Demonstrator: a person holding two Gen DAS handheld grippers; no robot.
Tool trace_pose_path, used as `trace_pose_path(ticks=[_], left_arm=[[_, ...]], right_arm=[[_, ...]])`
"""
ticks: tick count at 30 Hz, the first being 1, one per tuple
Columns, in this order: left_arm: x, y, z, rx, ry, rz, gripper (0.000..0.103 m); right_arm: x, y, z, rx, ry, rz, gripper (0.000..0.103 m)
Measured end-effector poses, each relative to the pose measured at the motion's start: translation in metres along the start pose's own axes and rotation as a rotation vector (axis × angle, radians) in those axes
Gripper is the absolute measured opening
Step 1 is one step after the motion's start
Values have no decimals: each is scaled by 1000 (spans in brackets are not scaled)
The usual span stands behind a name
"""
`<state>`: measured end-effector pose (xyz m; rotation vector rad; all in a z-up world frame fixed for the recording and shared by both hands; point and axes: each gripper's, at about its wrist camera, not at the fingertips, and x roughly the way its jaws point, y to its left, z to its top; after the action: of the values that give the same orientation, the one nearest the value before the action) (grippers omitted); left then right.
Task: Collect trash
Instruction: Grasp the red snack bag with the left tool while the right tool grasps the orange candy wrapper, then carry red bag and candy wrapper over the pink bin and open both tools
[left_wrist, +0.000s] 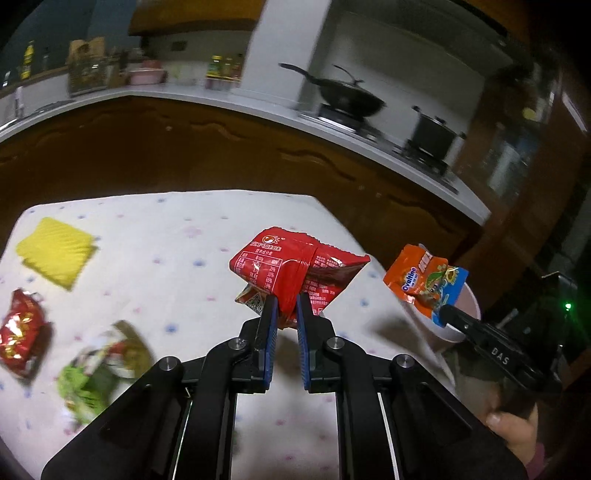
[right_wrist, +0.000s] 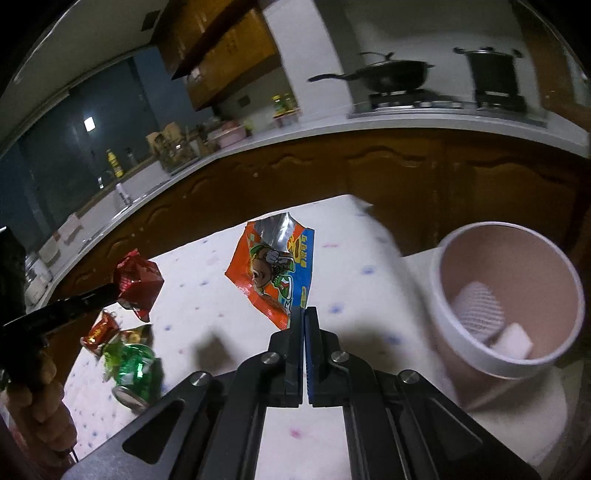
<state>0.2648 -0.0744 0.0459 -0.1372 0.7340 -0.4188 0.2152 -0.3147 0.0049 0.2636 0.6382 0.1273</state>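
Observation:
My left gripper is shut on a red snack wrapper and holds it above the dotted tablecloth. My right gripper is shut on an orange and blue Ovaltine wrapper, also lifted; it shows in the left wrist view over the bin. The pink round bin stands at the table's right edge and holds white trash. A red shiny wrapper, a green wrapper and a yellow ridged piece lie on the table.
A kitchen counter runs behind the table, with a wok and a pot on the stove. Bottles and boxes stand at the far left of the counter. Dark wooden cabinets sit below.

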Motion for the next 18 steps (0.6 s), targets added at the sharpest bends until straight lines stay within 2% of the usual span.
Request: trace_pose_path(ticks=[13, 18], left_arm=[[40, -101, 6, 121, 50, -129, 9], [56, -135, 8, 159, 73, -169, 9]], right_arm=[[-60, -93, -4, 127, -71, -141, 0], [-70, -121, -4, 159, -82, -180, 0]])
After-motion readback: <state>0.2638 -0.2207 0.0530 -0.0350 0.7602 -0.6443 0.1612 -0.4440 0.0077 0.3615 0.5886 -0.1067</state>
